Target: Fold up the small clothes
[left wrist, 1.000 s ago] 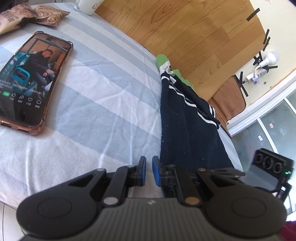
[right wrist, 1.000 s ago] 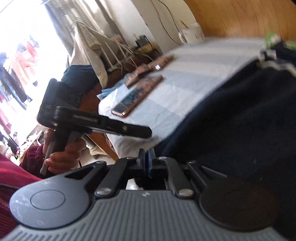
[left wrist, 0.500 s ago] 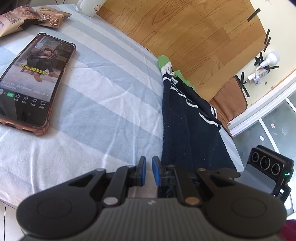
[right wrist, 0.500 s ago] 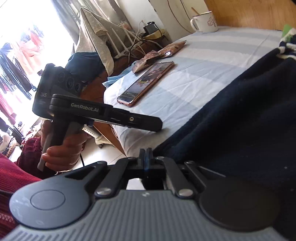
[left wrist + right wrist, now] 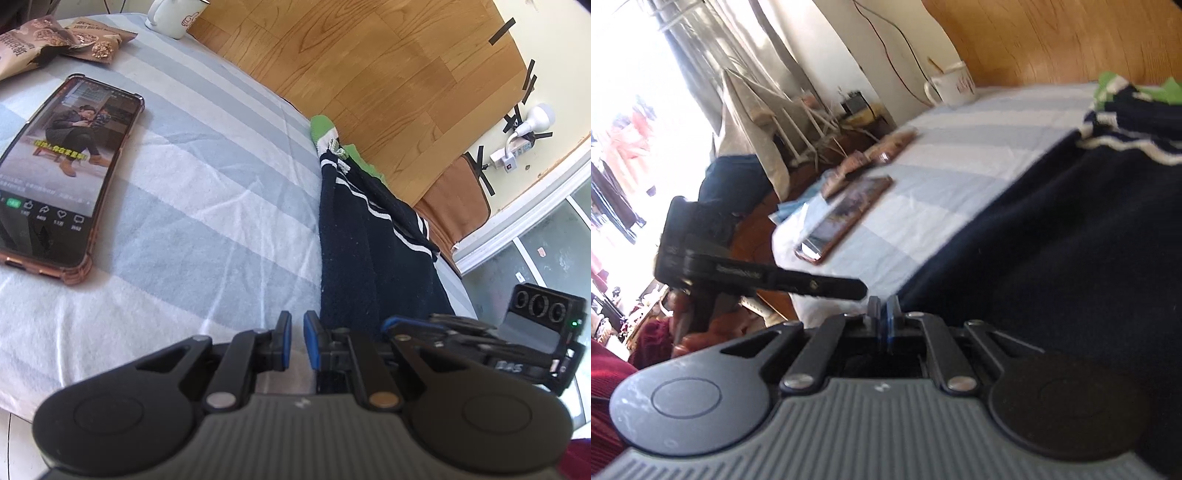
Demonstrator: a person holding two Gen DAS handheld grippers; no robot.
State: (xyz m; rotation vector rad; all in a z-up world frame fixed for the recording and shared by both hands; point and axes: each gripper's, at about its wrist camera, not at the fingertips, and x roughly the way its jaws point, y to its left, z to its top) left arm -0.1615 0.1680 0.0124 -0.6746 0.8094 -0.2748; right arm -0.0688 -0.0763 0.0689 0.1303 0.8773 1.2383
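Note:
A dark navy garment (image 5: 369, 236) with white stripes and green trim lies along the right edge of the blue-and-white striped table cloth (image 5: 192, 206); it fills the right of the right wrist view (image 5: 1063, 240). My left gripper (image 5: 297, 341) is nearly shut, with a narrow empty gap, just left of the garment's near end. My right gripper (image 5: 884, 312) is shut at the garment's near corner; whether cloth is pinched between its pads is hidden. The right gripper also shows in the left wrist view (image 5: 458, 332), low beside the garment.
A phone (image 5: 59, 192) with a lit screen lies on the cloth at left. Snack packets (image 5: 55, 40) and a white mug (image 5: 170, 14) sit at the far end. A wooden headboard (image 5: 369, 74) stands behind. The table's near edge is under my grippers.
The right gripper has moved in close to the garment's near end, beside the left gripper. The left gripper has shifted slightly back. The garment lies as before.

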